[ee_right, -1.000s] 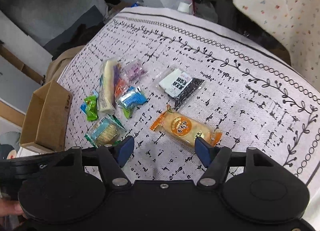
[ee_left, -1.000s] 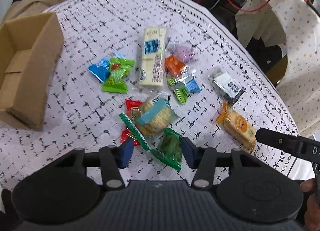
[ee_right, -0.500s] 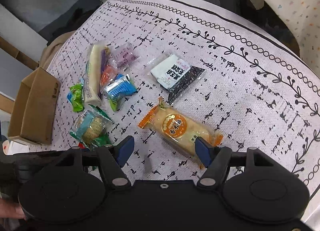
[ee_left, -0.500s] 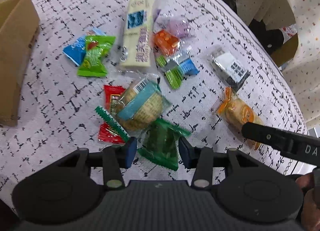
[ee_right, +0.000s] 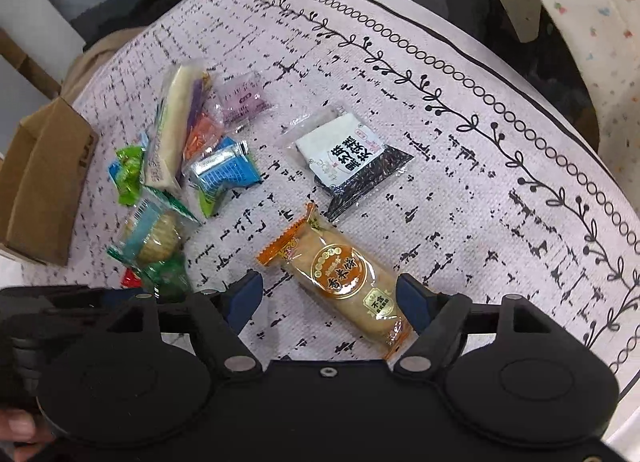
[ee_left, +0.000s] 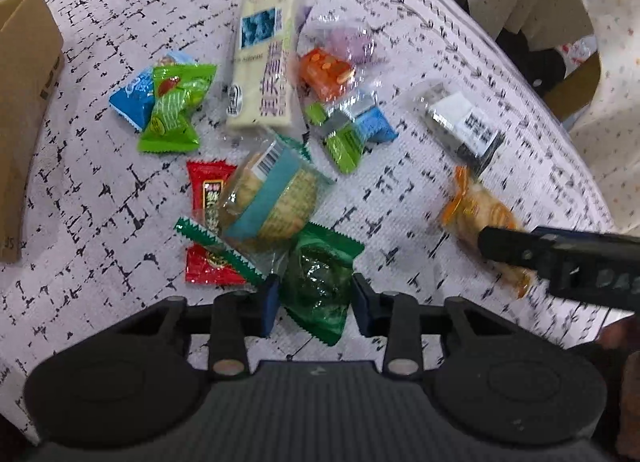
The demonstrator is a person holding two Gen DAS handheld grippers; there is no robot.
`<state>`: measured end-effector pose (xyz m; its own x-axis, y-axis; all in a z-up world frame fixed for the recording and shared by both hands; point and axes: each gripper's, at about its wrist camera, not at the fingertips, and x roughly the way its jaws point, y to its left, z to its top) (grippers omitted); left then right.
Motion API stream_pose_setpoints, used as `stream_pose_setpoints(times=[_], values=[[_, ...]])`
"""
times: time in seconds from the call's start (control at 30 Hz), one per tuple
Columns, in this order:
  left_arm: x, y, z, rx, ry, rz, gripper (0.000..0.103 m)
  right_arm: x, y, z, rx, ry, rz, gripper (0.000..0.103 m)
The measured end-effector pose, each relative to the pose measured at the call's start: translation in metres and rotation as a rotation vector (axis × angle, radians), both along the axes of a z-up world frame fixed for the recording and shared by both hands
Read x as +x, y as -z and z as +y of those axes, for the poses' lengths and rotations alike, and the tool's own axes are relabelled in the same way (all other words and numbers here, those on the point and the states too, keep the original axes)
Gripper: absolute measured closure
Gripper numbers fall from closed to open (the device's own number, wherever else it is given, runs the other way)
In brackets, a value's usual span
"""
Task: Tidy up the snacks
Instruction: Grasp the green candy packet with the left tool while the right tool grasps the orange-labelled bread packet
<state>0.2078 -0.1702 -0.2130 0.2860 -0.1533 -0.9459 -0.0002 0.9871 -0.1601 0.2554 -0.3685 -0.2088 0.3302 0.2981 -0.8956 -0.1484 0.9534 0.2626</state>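
Several snack packets lie on a patterned tablecloth (ee_left: 100, 198). My left gripper (ee_left: 316, 294) is open, its fingers on either side of a dark green packet (ee_left: 320, 278). Just beyond lie a round cracker pack (ee_left: 272, 198) and a red packet (ee_left: 208, 222). My right gripper (ee_right: 332, 298) is open around an orange rice-cracker pack (ee_right: 344, 282), which also shows in the left wrist view (ee_left: 480, 218). A black-and-white packet (ee_right: 352, 158) lies beyond it.
A cardboard box (ee_right: 44, 182) stands at the table's left; it also shows in the left wrist view (ee_left: 24, 102). A long cream bar (ee_left: 268, 62), green (ee_left: 172, 110), blue (ee_left: 136, 98), orange (ee_left: 326, 72) and purple (ee_right: 240, 98) packets lie mid-table. A fabric-covered chair (ee_right: 592, 22) is right.
Both grippers have moved forward and down. The left one now straddles the dark green packet; the right one now straddles the orange rice-cracker pack. Both jaws stay open.
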Motion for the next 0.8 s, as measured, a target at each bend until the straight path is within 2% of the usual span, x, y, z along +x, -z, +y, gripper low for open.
stream_pose_setpoints(times=[0.13, 0.3, 0.37, 0.43, 0.53, 0.8], values=[[-0.002, -0.007, 0.004, -0.033, -0.014, -0.012, 0.072, 0.004, 0.003, 0.012, -0.066, -0.039, 0.005, 0.025], [-0.007, -0.025, 0.01, -0.074, -0.028, -0.058, 0.073, 0.006, 0.006, 0.019, -0.108, -0.054, 0.014, 0.025], [-0.008, -0.032, 0.012, -0.094, -0.029, -0.074, 0.073, 0.006, 0.006, 0.02, -0.118, -0.051, 0.014, 0.033], [-0.01, -0.039, 0.014, -0.11, -0.032, -0.097, 0.073, 0.003, 0.003, 0.022, -0.128, -0.056, 0.014, 0.047], [-0.014, -0.049, 0.02, -0.126, -0.042, -0.125, 0.073, -0.001, -0.002, 0.024, -0.12, -0.068, 0.03, 0.058], [-0.024, -0.058, 0.045, -0.135, -0.085, -0.156, 0.073, -0.01, -0.014, 0.03, -0.117, -0.06, 0.035, 0.065]])
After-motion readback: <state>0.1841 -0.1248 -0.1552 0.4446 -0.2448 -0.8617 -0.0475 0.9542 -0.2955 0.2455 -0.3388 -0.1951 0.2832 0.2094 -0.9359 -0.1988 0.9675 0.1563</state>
